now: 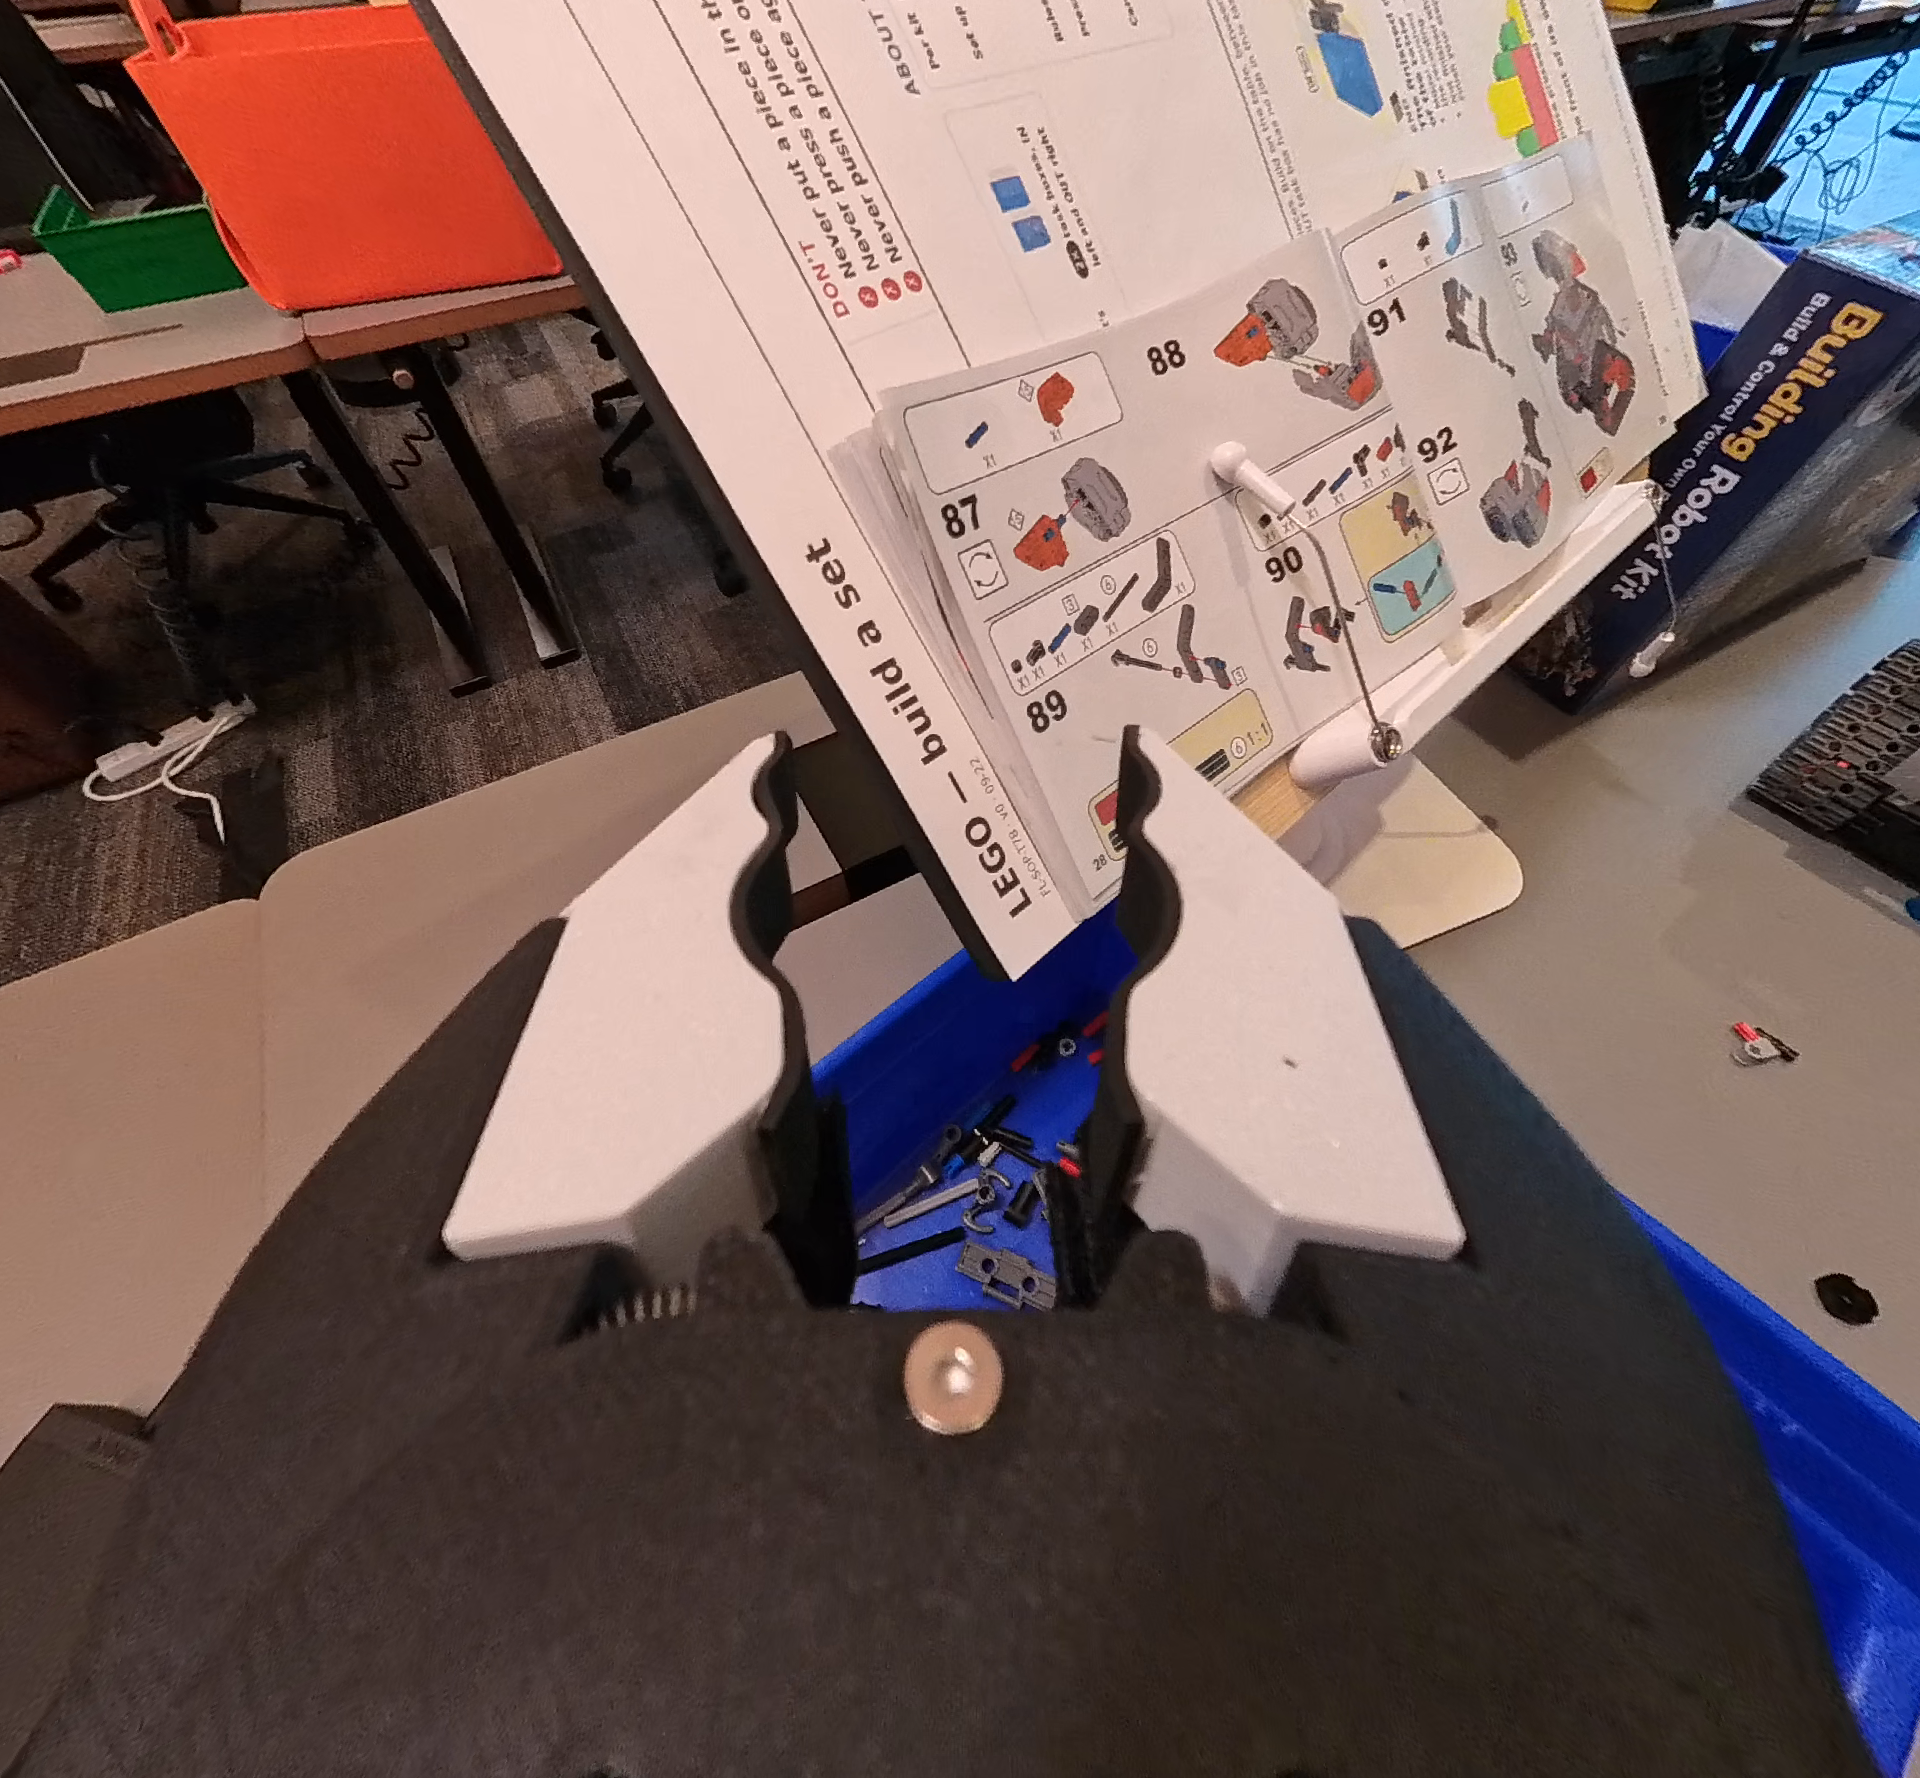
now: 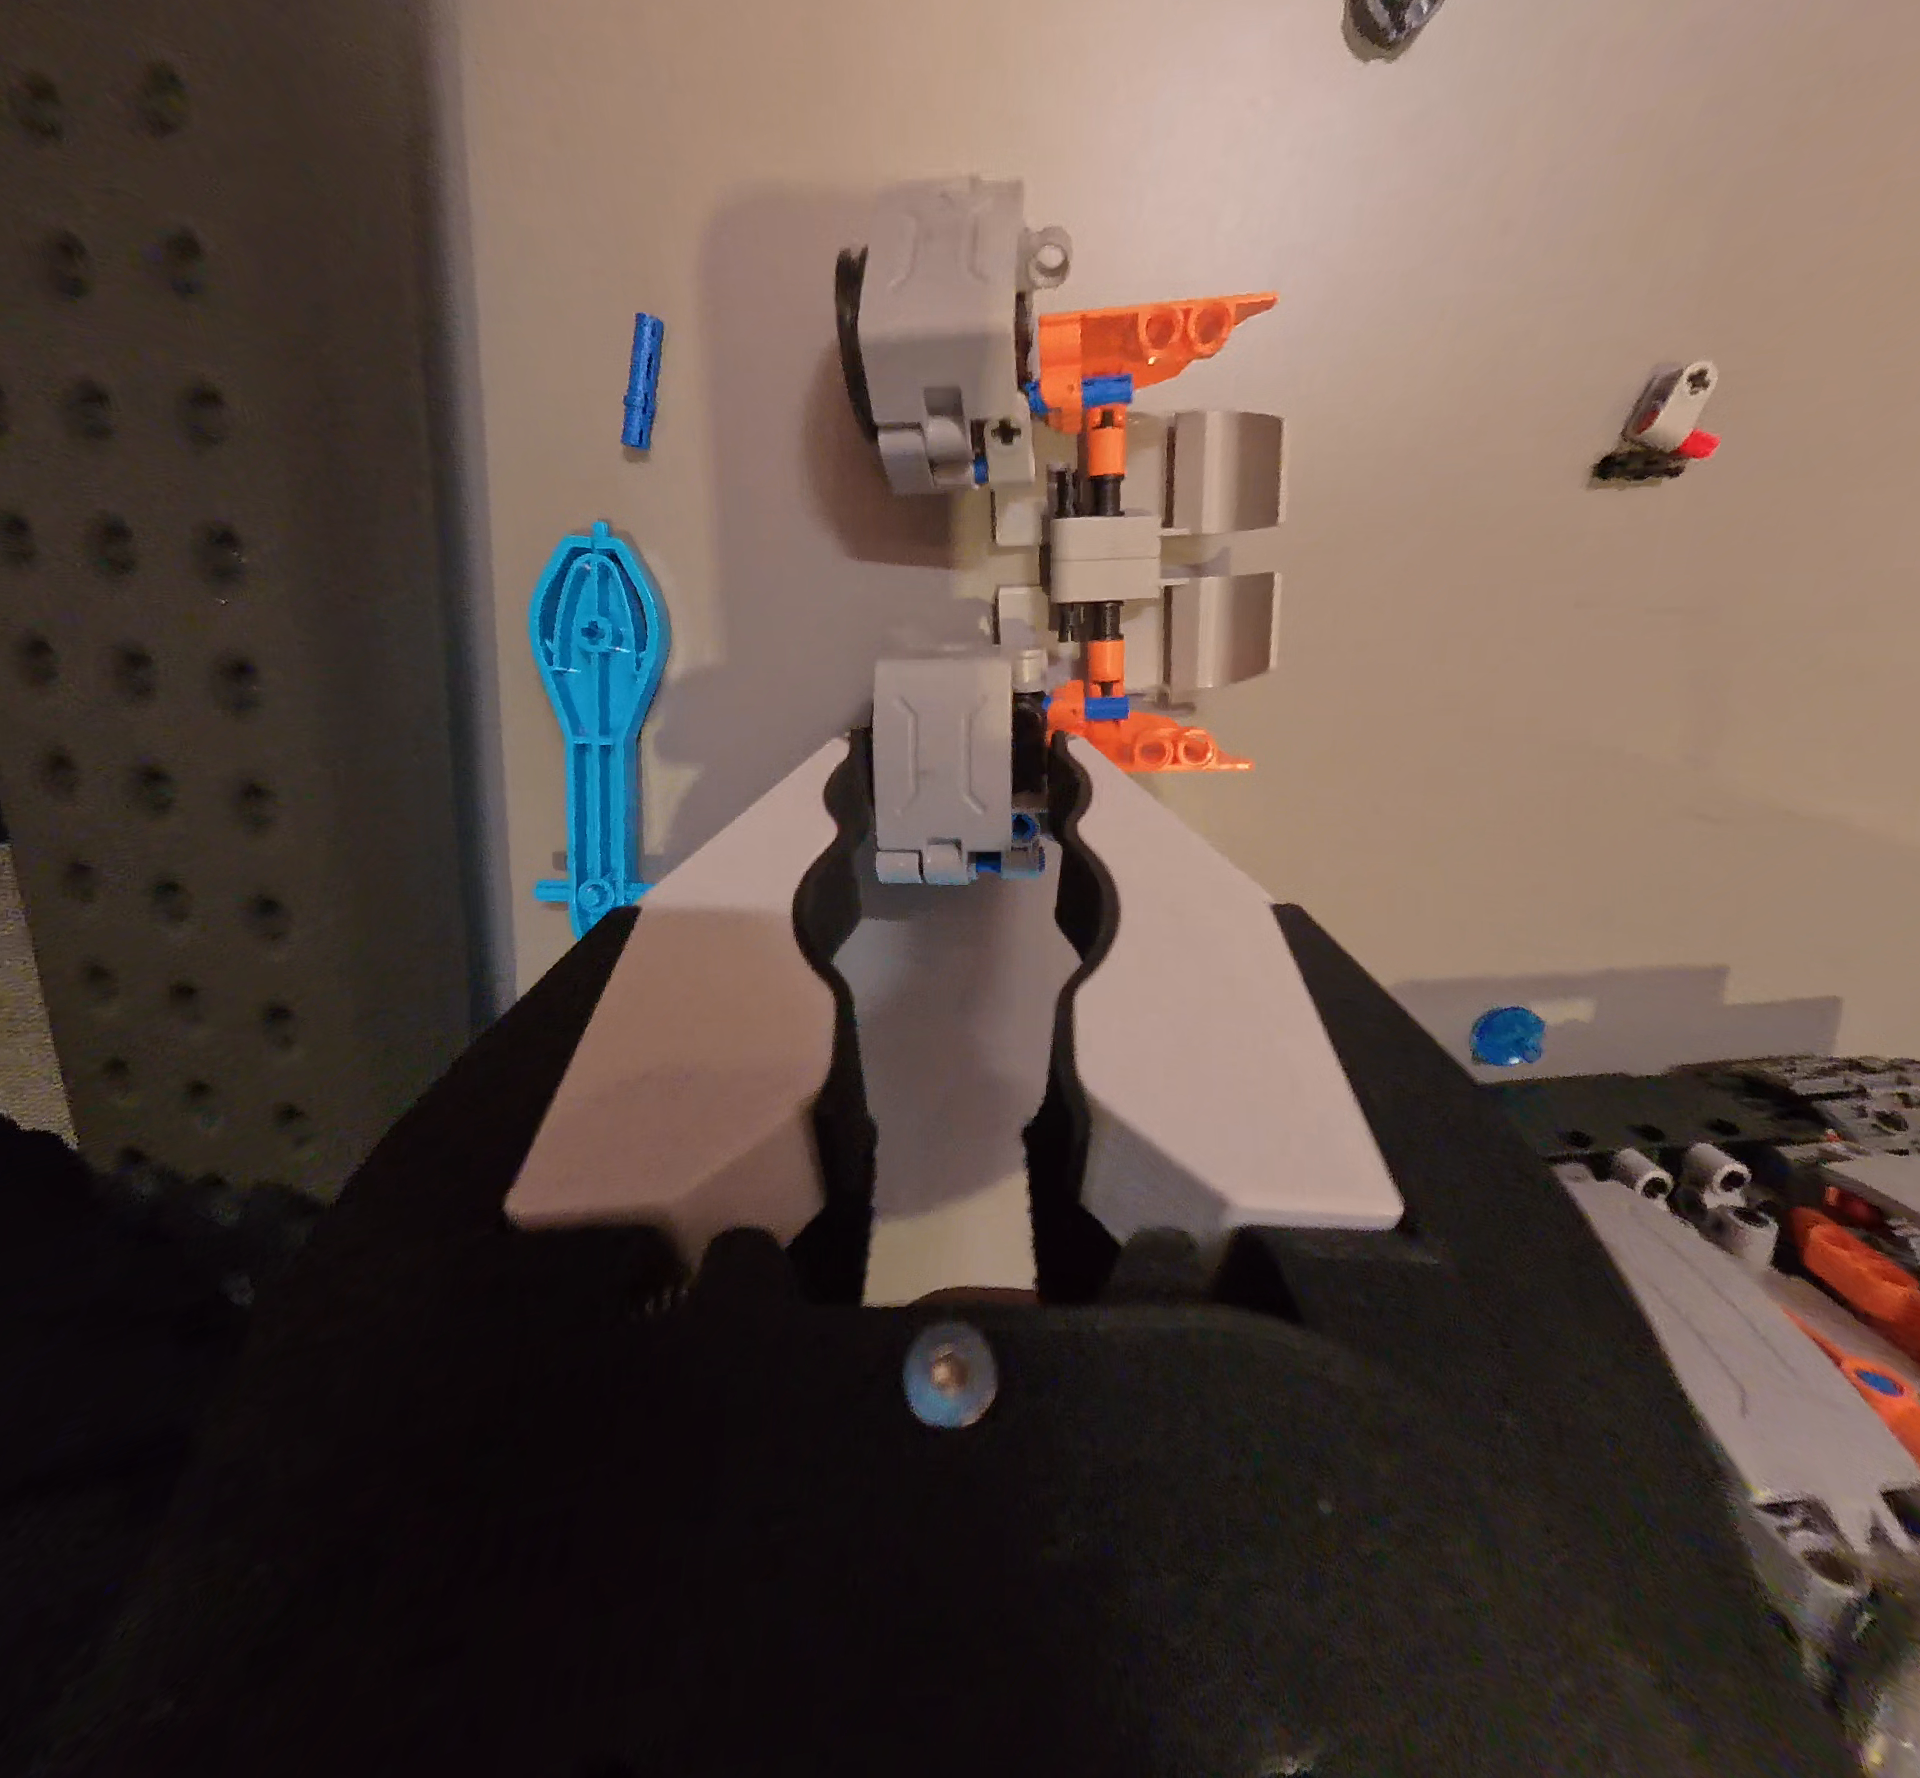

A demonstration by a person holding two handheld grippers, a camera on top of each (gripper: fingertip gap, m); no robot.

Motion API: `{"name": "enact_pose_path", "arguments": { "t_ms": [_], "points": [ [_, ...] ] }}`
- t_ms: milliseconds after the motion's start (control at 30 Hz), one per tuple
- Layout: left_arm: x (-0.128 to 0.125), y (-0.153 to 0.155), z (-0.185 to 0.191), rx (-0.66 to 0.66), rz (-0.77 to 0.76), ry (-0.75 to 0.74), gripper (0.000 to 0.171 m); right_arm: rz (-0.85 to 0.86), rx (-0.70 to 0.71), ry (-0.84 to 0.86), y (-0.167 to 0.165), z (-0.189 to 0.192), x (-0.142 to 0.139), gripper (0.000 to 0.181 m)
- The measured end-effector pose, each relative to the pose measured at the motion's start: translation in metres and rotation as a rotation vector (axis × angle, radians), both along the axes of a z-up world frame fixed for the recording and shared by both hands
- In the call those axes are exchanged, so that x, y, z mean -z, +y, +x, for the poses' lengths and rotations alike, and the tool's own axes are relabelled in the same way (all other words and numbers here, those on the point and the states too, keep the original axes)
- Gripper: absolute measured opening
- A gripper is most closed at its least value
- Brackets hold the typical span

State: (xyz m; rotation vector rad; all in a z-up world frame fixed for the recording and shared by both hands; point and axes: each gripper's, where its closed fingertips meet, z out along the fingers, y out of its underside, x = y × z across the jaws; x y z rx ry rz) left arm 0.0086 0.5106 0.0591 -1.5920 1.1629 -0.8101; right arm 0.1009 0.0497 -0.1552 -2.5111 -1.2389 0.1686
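Between the right gripper (image 2: 951,778) fingers sits the near grey block of a grey-and-orange brick assembly (image 2: 1049,533), clamped at its sides while it rests on the bench (image 2: 1558,689), prob. to steady it. A blue pin (image 2: 644,381) and light-blue separator tool (image 2: 597,720) lie just left. Left gripper (image 1: 956,762) fingers are apart, empty, over a blue parts bin (image 1: 935,1053); instr. booklet (image 1: 1247,502) is propped on a stand beyond.
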Motion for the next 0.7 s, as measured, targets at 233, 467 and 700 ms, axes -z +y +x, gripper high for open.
{"name": "enact_pose_path", "arguments": {
  "t_ms": [233,467,700],
  "points": [
    [0.000,-0.001,0.002,0.006,0.004,-0.001,0.059,0.173,0.034,0.130,0.028,0.006,-0.024,0.030],
    [-0.025,-0.018,0.003,0.052,0.054,-0.067,0.060,0.302,0.209,0.505,0.066,0.006,-0.070,0.026],
    [-0.060,-0.081,0.022,0.213,0.209,-0.084,0.063,0.258,0.365,0.721,0.085,0.021,-0.071,0.024]
  ]
}}
